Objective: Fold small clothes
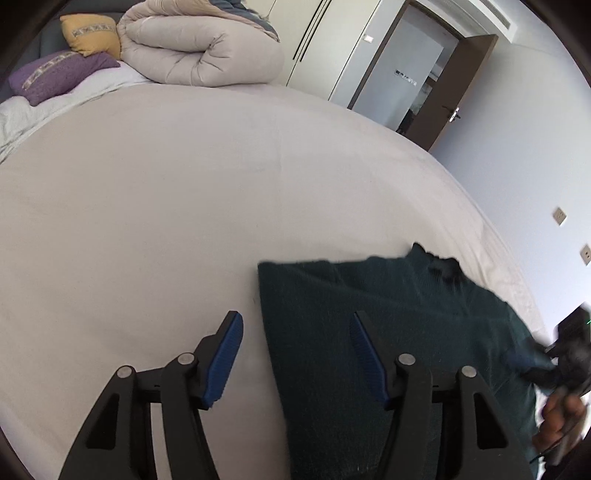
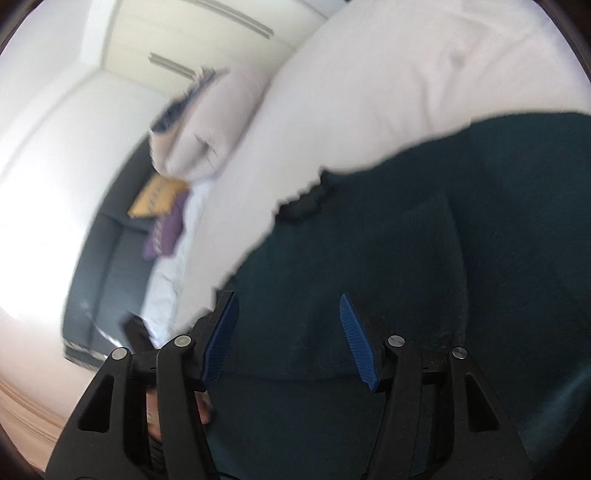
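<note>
A dark teal knit garment (image 1: 369, 302) lies flat on the white bed sheet (image 1: 166, 184), near the bed's right edge. My left gripper (image 1: 295, 325) is open and empty, hovering over the garment's left edge, one finger over the sheet and one over the cloth. In the right wrist view the same garment (image 2: 406, 240) fills the lower right, blurred by motion. My right gripper (image 2: 288, 306) is open and empty just above it. The right gripper and the hand holding it also show at the far right of the left wrist view (image 1: 569, 354).
A rolled beige duvet (image 1: 199, 48), a yellow cushion (image 1: 90, 33) and a purple cushion (image 1: 55, 74) lie at the head of the bed. A white wardrobe (image 1: 317, 40) and a brown door (image 1: 461, 85) stand beyond. The bed's right edge (image 1: 509, 266) runs close to the garment.
</note>
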`<state>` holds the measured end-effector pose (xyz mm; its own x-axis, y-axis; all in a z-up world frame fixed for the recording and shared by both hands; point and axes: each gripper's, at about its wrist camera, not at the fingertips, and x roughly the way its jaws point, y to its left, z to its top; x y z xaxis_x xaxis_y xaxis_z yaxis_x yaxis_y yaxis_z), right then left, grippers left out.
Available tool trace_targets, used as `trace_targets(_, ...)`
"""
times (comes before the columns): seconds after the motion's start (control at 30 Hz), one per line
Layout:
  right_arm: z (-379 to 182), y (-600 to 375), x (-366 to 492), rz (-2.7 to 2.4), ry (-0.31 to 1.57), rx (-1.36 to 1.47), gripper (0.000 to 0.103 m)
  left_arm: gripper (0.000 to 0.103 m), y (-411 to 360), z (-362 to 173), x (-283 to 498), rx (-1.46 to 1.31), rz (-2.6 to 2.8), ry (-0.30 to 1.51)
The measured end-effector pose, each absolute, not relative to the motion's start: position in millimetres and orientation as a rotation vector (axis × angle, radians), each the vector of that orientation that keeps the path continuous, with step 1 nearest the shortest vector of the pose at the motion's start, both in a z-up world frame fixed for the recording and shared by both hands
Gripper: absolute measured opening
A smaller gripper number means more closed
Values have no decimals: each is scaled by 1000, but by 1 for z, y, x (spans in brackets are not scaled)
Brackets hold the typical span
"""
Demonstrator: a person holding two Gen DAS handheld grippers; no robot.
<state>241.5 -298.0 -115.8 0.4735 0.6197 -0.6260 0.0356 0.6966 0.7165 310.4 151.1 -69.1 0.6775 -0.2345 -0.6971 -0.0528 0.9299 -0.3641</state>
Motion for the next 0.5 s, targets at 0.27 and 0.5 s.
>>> trace_targets(0.27, -143, -310, 237, 438, 968, 874, 48, 34, 148, -94, 342, -247, -87, 949)
trace_targets(0.5, -125, -313, 216, 408, 968, 843, 50, 34, 129, -89, 306, -120, -32, 907)
